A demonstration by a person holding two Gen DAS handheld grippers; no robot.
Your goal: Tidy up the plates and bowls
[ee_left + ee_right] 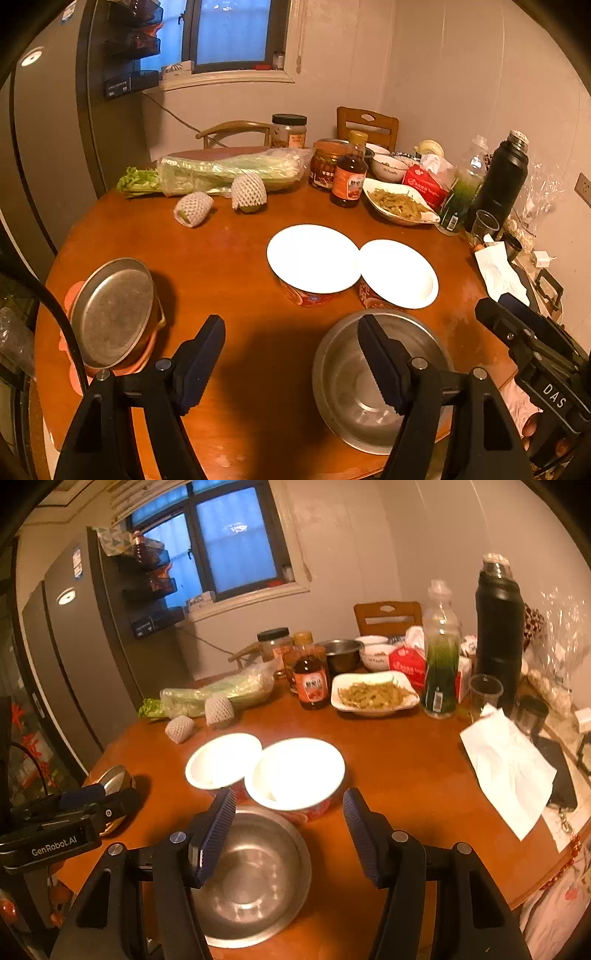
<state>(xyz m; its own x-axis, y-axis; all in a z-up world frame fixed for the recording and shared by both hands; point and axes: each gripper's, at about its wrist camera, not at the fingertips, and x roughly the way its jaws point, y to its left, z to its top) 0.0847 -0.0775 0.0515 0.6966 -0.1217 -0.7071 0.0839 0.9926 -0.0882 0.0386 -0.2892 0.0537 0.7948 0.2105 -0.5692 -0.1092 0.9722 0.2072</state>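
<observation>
Two white bowls with red outsides stand side by side mid-table, one [314, 258] [221, 760] touching the other [399, 273] [295, 771]. An empty steel bowl [343, 387] [258, 878] sits near the table's front edge. A steel plate [114, 314] [114, 775] leans tilted on an orange pot at the left. My left gripper [291, 325] is open above the wood, its right finger over the steel bowl. My right gripper [288, 797] is open over the steel bowl's far rim, just short of the nearer white bowl. Neither holds anything.
The round wooden table [240, 266] carries bagged celery [229, 170], two net-wrapped fruits [249, 190], a sauce bottle [312, 686], jars, a white dish of food [373, 694], a green bottle [439, 664], a black flask [498, 627] and a white napkin [506, 768]. A fridge [81, 657] stands at the left.
</observation>
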